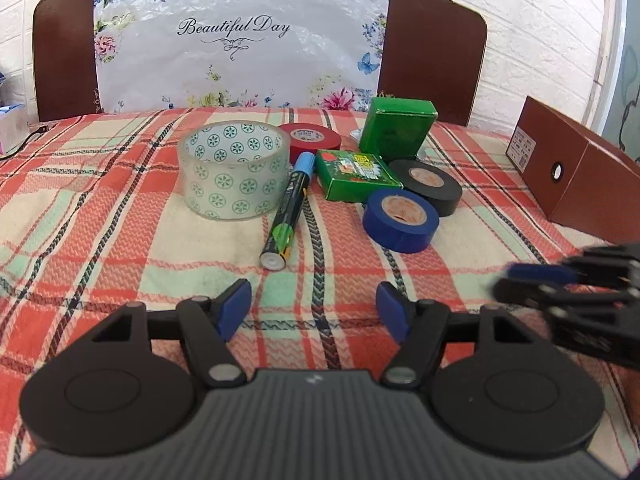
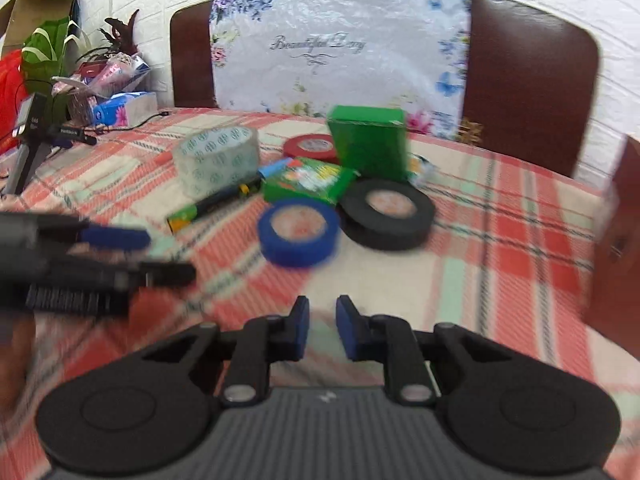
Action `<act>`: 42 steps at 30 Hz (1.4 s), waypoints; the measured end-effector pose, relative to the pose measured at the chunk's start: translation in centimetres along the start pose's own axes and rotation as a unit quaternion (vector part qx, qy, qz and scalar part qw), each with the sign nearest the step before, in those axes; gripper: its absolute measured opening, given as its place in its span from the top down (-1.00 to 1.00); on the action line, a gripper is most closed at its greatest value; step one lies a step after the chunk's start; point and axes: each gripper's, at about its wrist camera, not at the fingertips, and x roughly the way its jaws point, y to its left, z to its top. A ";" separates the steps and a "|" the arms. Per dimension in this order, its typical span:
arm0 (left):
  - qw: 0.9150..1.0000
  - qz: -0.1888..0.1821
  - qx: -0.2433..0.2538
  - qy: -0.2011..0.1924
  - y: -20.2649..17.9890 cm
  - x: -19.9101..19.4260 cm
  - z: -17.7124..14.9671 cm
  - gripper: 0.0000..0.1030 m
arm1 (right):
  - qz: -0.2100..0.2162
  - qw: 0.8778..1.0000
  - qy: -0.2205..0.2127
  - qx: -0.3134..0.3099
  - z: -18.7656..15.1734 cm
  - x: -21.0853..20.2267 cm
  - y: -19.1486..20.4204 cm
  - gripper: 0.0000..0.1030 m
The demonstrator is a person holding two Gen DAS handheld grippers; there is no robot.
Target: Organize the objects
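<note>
Only the right wrist view shows the tissue box point(image 2: 126, 109) and bags point(image 2: 44, 52) at far left. "Beautiful Day" reads on the panel point(image 1: 240, 32). Both the left gripper point(image 1: 312, 308) and right gripper point(image 2: 322, 322) have their fingers apart and hold nothing; tape rolls point(image 1: 400, 216) cluster mid-surface.

"Beautiful Day" is printed in script on the floral sheet point(image 1: 240, 40).

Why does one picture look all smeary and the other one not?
Right wrist view: motion blur smears the blue tape, black tape and marker. Left wrist view: the tapes look sharp; only the right gripper at the edge is blurred.
</note>
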 end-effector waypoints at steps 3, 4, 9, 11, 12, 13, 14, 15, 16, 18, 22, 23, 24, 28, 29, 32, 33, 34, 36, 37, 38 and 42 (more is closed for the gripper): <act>0.997 -0.067 -0.022 0.013 -0.5 -0.9 1.2 -0.32 | -0.029 1.000 -0.010 -0.003 -3.0 -3.6 -1.3 0.48; 0.997 -0.075 -0.019 0.009 -1.2 -1.1 1.9 -0.32 | -0.033 0.999 -0.013 0.005 -3.8 -4.4 -1.9 0.37; 0.998 -0.059 -0.030 0.022 -2.9 2.0 6.3 -0.14 | -0.011 0.997 -0.018 0.077 -4.5 -5.3 -4.8 0.25; 0.995 -0.048 -0.059 0.068 -2.7 4.6 6.9 0.10 | -0.010 0.997 -0.021 0.077 -4.5 -5.1 -4.8 0.22; 0.992 -0.048 -0.073 0.095 -2.6 5.9 7.0 0.24 | -0.010 0.997 -0.024 0.076 -4.5 -5.2 -4.7 0.20; 0.990 -0.047 -0.086 0.099 -2.5 6.5 6.8 0.28 | -0.010 0.997 -0.026 0.078 -4.7 -5.2 -4.5 0.19; 0.990 -0.040 -0.091 0.100 -2.5 6.7 6.7 0.42 | -0.009 0.996 -0.027 0.080 -4.7 -5.3 -4.6 0.18; 0.989 -0.037 -0.090 0.107 -2.8 6.8 6.6 0.53 | -0.008 0.996 -0.028 0.083 -4.8 -5.4 -4.6 0.17; 0.989 -0.046 -0.090 0.109 -3.2 6.5 6.4 0.54 | -0.008 0.996 -0.029 0.086 -4.8 -5.4 -4.6 0.16; 0.985 -0.088 -0.080 0.127 -4.6 6.0 5.7 0.54 | -0.006 0.996 -0.031 0.088 -4.8 -5.5 -4.7 0.13; 0.982 -0.131 -0.016 0.137 -9.7 4.1 3.5 0.54 | -0.009 0.997 -0.029 0.067 -4.6 -5.6 -3.9 -0.11; 0.978 -0.153 -0.015 0.145 -10.7 3.9 2.9 0.54 | -0.008 0.998 -0.027 0.056 -4.6 -5.7 -3.5 -0.13; 0.976 -0.161 -0.007 0.148 -11.6 3.6 2.5 0.49 | -0.007 0.999 -0.026 0.042 -4.6 -5.8 -3.0 -0.15; 0.977 -0.159 0.040 0.137 -13.5 2.3 1.7 0.45 | -0.032 0.999 -0.022 0.022 -4.9 -6.3 -2.1 -0.43; 0.976 -0.164 0.034 0.141 -13.3 2.3 1.7 0.45 | -0.033 0.999 -0.021 0.030 -5.0 -6.4 -2.3 -0.42; 0.974 -0.169 0.022 0.148 -12.8 2.0 1.9 0.45 | -0.035 0.998 -0.016 0.057 -4.9 -6.3 -3.1 -0.15; 0.974 -0.170 0.023 0.149 -13.2 2.1 2.5 0.46 | -0.036 0.997 -0.017 0.063 -4.8 -6.3 -3.3 -0.13; 0.973 -0.174 0.023 0.148 -13.6 2.0 3.0 0.46 | -0.036 0.997 -0.020 0.066 -4.8 -6.5 -3.4 -0.13; 0.973 -0.186 0.035 0.128 -14.7 1.2 4.5 0.46 | -0.053 0.996 -0.036 0.065 -4.8 -7.3 -3.3 -0.13; 0.973 -0.196 0.046 0.115 -15.5 0.9 5.5 0.46 | -0.068 0.994 -0.053 0.061 -4.8 -7.9 -3.2 -0.13; 0.972 -0.205 0.055 0.103 -16.5 0.7 6.6 0.46 | -0.086 0.992 -0.073 0.053 -4.6 -8.7 -3.3 -0.13; 0.962 -0.248 0.099 0.063 -22.2 0.7 11.2 0.46 | -0.182 0.972 -0.144 0.033 -3.2 -11.3 -5.7 -0.13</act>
